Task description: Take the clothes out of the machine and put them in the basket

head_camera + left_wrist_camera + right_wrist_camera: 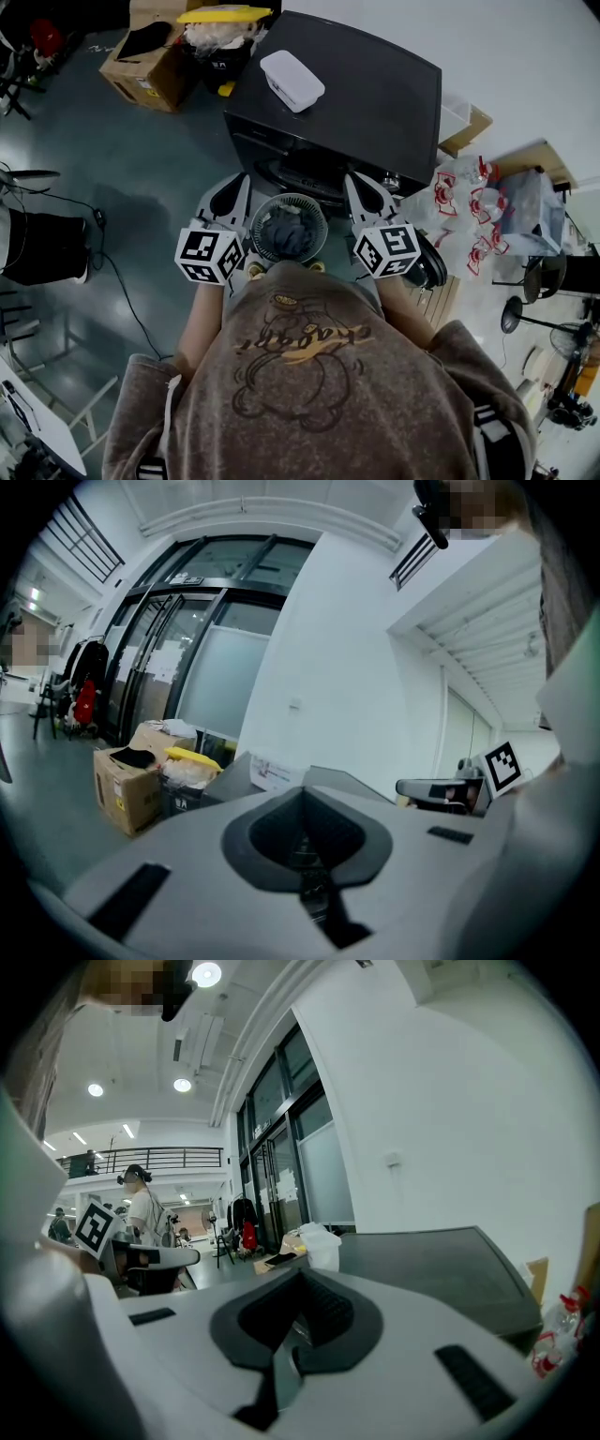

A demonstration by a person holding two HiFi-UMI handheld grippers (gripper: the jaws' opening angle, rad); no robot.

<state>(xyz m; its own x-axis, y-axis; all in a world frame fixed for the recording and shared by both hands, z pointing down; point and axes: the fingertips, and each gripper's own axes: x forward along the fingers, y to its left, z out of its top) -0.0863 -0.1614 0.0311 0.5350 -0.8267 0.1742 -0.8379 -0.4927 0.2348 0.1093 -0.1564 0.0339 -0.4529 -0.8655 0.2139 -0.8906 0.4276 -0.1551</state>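
From the head view, a round basket (317, 212) stands on the floor before the black washing machine (375, 84), with dark grey clothes (286, 234) in it. My left gripper (240, 178) is level beside the basket's left rim, shut and empty. On the basket's right side, my right gripper (354, 178) is held the same way, shut with nothing in it. The left gripper view shows its jaws (303, 794) together, the machine's top (352, 782) beyond. In the right gripper view the jaws (300, 1277) meet before the machine's top (431, 1260).
A white box (292, 79) lies on the machine. A cardboard box (145, 66) and a bin with a yellow lid (223, 15) stand at the far left. Bags and bottles (473, 211) crowd the floor at the right. Cables (112, 272) run across the floor at the left.
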